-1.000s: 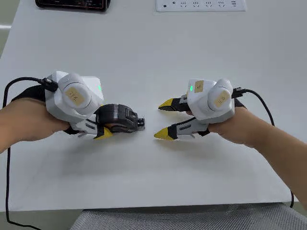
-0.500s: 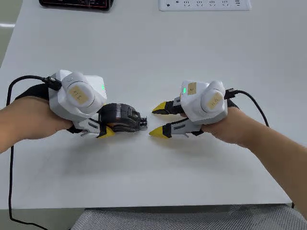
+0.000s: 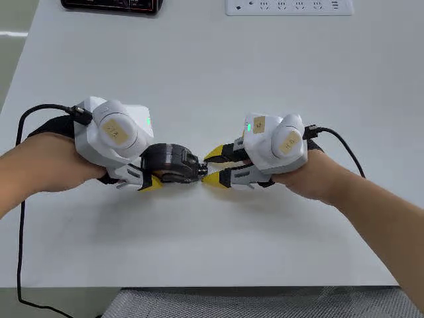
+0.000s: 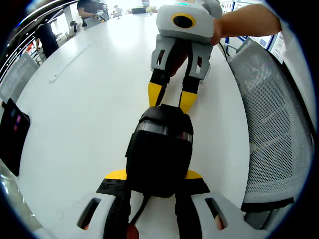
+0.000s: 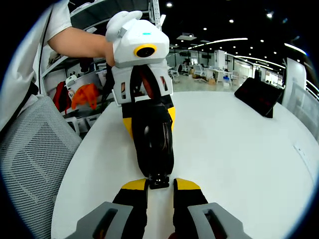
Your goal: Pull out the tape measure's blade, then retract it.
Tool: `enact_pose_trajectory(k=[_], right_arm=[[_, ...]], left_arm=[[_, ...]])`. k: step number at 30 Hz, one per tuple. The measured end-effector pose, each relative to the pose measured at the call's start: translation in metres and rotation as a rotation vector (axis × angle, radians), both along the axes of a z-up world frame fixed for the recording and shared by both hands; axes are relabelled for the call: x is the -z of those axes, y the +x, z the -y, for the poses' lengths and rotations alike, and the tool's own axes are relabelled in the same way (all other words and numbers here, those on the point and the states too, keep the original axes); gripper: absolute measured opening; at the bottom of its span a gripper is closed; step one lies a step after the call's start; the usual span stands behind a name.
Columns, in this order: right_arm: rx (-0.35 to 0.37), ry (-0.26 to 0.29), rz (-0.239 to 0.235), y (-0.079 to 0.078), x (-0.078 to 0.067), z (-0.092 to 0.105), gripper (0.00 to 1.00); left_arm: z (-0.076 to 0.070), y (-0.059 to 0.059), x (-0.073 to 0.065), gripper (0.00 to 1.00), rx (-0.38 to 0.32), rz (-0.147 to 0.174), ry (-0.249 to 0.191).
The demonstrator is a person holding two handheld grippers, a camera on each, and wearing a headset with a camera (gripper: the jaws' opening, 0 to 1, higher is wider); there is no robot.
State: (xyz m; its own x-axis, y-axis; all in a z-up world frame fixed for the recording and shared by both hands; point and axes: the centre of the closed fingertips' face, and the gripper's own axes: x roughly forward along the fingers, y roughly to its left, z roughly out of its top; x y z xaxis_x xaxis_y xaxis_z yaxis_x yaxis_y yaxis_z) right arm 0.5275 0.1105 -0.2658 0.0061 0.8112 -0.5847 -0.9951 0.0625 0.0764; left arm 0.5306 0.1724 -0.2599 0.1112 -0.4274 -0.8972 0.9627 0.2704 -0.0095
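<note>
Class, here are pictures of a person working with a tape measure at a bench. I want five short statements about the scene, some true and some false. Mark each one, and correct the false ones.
1. The left tongs grip the body of the tape measure. True.
2. The blade is pulled far out across the table. False: no length of blade is drawn out; the hook sits at the case mouth.
3. The tips of the right tongs flank the hook. True.
4. The power strip lies between the two grippers. False: it lies at the table's far edge.
5. The tape measure is bright red. False: its case is black.
</note>
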Motion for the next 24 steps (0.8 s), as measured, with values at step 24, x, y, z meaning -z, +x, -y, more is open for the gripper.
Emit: enact_pose_trajectory(k=[24], right_arm=[[0.001,-0.004,0.014,0.0007,-0.0007,-0.0043,0.1]], left_arm=[[-0.0006,-0.0005,-0.0007,0.29,-0.001,0.004,0.0]])
